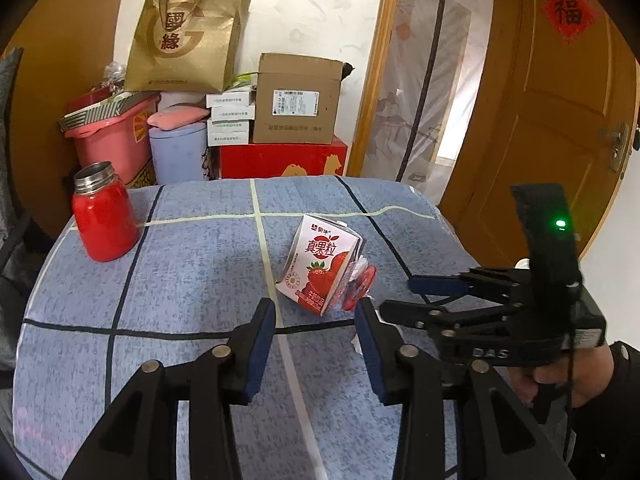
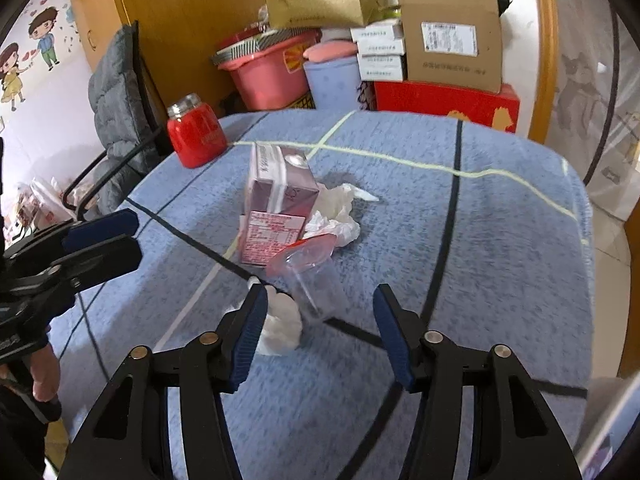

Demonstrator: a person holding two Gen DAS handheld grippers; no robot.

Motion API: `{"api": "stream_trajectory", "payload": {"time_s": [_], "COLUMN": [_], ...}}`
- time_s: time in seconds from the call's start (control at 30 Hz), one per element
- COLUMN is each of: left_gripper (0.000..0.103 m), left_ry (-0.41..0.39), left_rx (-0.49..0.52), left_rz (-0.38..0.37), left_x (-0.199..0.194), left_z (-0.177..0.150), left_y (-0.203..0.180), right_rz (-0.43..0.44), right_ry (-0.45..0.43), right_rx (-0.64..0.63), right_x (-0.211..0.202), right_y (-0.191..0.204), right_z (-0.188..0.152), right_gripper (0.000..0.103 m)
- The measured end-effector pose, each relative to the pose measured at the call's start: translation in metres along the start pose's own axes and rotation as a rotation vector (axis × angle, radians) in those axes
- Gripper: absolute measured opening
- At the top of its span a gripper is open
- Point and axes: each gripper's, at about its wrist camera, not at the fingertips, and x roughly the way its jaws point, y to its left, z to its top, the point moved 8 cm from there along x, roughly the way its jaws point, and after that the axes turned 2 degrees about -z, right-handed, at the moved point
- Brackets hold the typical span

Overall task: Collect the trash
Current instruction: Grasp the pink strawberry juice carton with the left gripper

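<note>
Both jaws stand wide and empty, the left gripper (image 1: 316,340) facing the strawberry milk carton (image 1: 322,264) at its twelve o'clock, the right gripper (image 2: 320,332) facing the clear plastic cup (image 2: 312,276) beside crumpled tissue (image 2: 280,324), apparently lined up for pickups off the blue checked cloth (image 2: 500,240).

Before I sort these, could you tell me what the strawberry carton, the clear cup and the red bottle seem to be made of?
Strawberry carton: printed, coated paperboard, to judge by its folded edges and slight sheen.
Clear cup: thin see-through plastic with a red rim; the cloth shows through its wall.
Red bottle: glossy red body with a bare, threaded, silvery neck, probably steel.
</note>
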Motion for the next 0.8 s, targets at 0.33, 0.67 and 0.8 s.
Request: {"api": "stream_trajectory", "payload": {"time_s": [0.33,0.67,0.8], "left_gripper": [0.052,0.053,0.079], "left_ry": [0.026,0.028,0.011], "left_rx": [0.046,0.123,0.159], "left_rz": [-0.038,-0.06,-0.079], "left_x": [0.035,0.065,0.071], "left_z": [0.007,0.014,0.021], "left_y": [0.002,-0.003,-0.006], "right_rz": [0.051,0.054,0.052], "right_ry": [-0.001,-0.033,-0.041], "right_rx": [0.019,0.08,0.087], "right_x": [0.003,-0.019,-0.027], "right_y": [-0.003,-0.02,-0.024], "right_z": [0.005,-0.003,-0.007], "right_gripper": [0.031,0.031,0.031]}}
